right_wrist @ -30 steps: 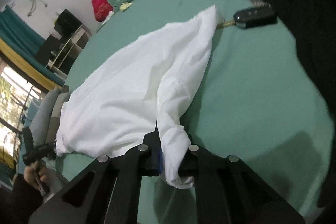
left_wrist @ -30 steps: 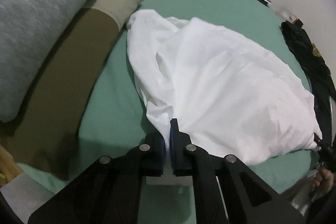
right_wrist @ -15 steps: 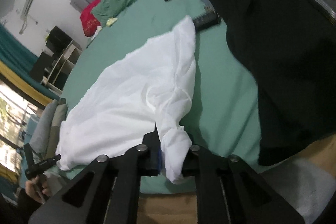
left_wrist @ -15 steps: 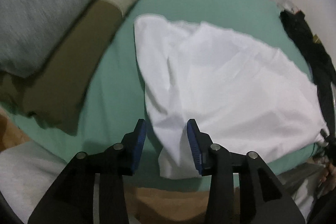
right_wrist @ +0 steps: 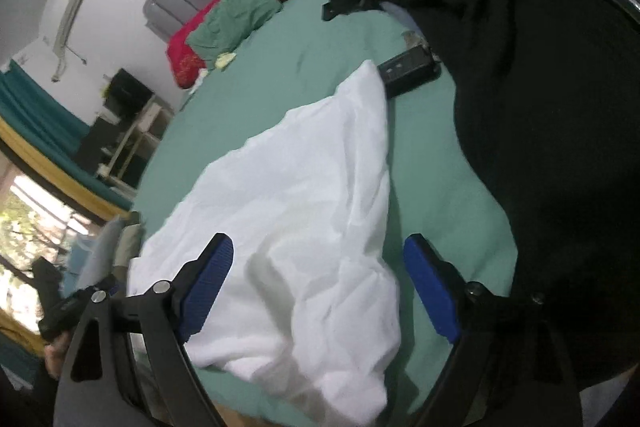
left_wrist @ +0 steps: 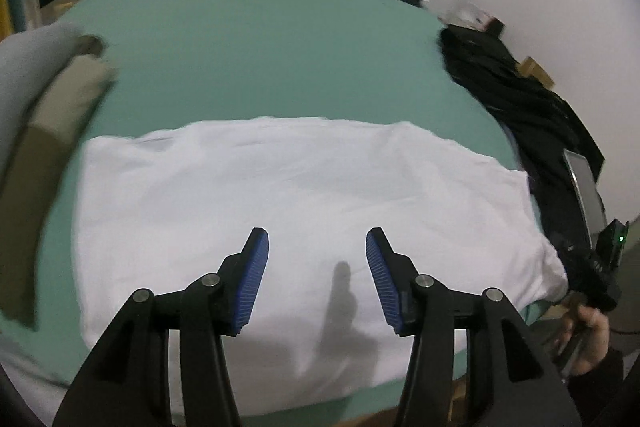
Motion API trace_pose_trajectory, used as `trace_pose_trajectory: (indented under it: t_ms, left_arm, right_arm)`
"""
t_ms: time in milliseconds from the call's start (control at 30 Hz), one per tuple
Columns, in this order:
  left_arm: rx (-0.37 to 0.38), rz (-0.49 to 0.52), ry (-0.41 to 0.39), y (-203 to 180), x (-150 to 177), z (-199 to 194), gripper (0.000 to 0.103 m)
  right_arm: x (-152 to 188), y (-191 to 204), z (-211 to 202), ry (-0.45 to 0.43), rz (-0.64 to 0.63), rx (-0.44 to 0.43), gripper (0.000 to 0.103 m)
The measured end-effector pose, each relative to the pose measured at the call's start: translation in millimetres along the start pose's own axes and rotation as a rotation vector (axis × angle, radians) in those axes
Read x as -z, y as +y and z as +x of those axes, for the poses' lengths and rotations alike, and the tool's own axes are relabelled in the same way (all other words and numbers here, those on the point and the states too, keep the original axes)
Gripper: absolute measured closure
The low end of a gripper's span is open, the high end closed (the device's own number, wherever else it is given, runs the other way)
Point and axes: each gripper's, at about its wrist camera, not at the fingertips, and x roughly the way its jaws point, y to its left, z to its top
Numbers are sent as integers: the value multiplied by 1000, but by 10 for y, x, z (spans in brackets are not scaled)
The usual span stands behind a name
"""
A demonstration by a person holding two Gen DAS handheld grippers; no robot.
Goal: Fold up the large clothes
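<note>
Lying flat on green bed (left_wrist: 248, 39), white garment (left_wrist: 296, 195) with long axis running left to right across near edge. Hovering above it, left gripper (left_wrist: 317, 269) spread wide; right gripper (right_wrist: 318, 283) likewise spread, gripping nothing.

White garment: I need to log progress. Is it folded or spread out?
Spread, not neatly folded: the white garment lies flat across the green bed, with its right end bunched.

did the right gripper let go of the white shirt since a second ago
Yes. The right gripper now stands open above the white shirt, which lies loose on the green bed.
</note>
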Motion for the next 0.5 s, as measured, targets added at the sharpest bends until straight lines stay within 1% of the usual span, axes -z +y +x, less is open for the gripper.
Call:
trace_pose_trajectory:
  t_ms: [67,167,233,267,367,400,467,500]
  left_arm:
    - [22,14,9,-170,-11,137,49]
    - [-7,22,63,-337,-13,437,49]
    - [-15,10,107,-367,61,601,49]
    - [-19,17,116,-396,101,662,49]
    - [-93,100,65,-532,234,738,49]
    - [-122,123,48,-595,273,756,49]
    - [-147,135,36,-623,283,764,49]
    - [-147,124,33,-617,278,767,49]
  right_arm:
    - [34,85,43,18,-44,21,14]
    - [89,169,100,30,-70,12,14]
    - [103,199,137,28,-73,13,13]
    - [108,214,155,25,-78,19,13]
    - [114,266,200,19,-88,22,13]
    - [123,309,230,25,-100,8,13]
    - [146,395,289,35,-124,-23,14]
    - [162,438,335,48,-128,-70,18]
